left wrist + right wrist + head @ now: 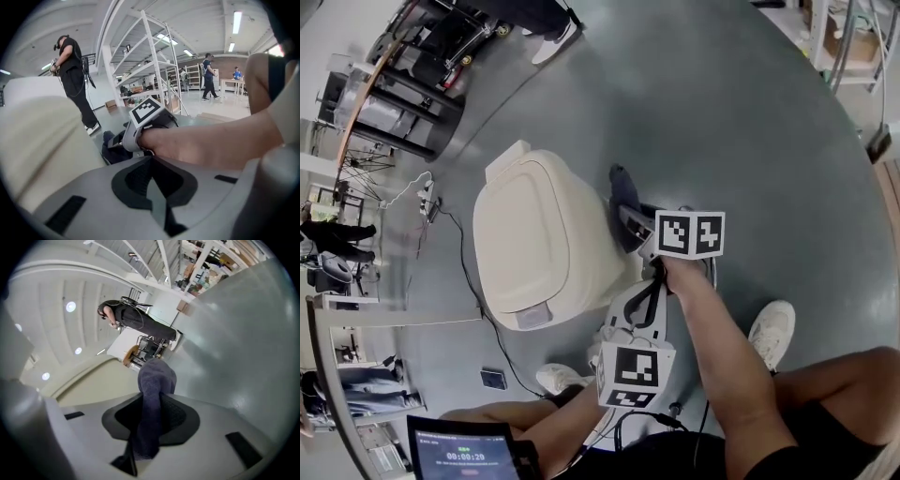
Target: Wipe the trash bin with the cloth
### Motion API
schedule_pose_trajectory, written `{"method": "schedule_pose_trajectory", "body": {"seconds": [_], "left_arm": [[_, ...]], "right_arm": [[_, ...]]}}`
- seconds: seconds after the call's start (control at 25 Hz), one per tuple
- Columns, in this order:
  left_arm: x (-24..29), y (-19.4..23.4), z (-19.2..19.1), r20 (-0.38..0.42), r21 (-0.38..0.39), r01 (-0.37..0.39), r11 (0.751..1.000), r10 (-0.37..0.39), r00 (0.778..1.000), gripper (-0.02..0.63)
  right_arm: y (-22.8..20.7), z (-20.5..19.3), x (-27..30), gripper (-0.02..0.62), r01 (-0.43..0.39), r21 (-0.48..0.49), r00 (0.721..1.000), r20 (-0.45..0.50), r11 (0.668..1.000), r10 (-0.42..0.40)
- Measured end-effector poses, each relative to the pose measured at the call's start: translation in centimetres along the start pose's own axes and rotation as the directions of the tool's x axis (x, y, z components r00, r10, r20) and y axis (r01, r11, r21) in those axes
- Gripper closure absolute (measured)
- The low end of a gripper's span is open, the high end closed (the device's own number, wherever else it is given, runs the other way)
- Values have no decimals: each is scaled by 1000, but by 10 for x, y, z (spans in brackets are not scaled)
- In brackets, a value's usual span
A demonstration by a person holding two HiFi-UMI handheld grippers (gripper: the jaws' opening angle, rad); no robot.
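Right arm is stretched forward and down, forearm straight, my right hand wrapped round the handle under the marker cube. The right gripper is clamped on the dark blue cloth, a bunched end poking out past the jaw tips. The cloth sits right against the right side wall of the cream trash bin; I can't tell if it actually touches. The bin stands on the grey floor, lid down. My left arm is bent in close and low. The left gripper rides just beneath my right forearm, jaws pressed together with nothing between them
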State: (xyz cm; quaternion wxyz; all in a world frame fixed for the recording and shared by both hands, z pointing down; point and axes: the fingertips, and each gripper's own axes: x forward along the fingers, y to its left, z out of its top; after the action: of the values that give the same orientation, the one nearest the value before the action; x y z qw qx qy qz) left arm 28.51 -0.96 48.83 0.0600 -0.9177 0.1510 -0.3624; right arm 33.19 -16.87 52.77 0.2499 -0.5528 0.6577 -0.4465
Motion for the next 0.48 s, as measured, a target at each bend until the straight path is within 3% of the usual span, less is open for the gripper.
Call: {"method": "schedule_pose_trajectory", "body": {"seconds": [0.24, 0.48], "left_arm": [[-20, 23, 33, 70, 14, -64, 998, 63, 996, 608], [-35, 27, 37, 48, 24, -89, 996, 88, 995, 609]], "right_arm": [[66, 37, 10, 505, -141, -97, 989, 33, 985, 145], [76, 36, 11, 505, -149, -101, 989, -2, 984, 149]]}}
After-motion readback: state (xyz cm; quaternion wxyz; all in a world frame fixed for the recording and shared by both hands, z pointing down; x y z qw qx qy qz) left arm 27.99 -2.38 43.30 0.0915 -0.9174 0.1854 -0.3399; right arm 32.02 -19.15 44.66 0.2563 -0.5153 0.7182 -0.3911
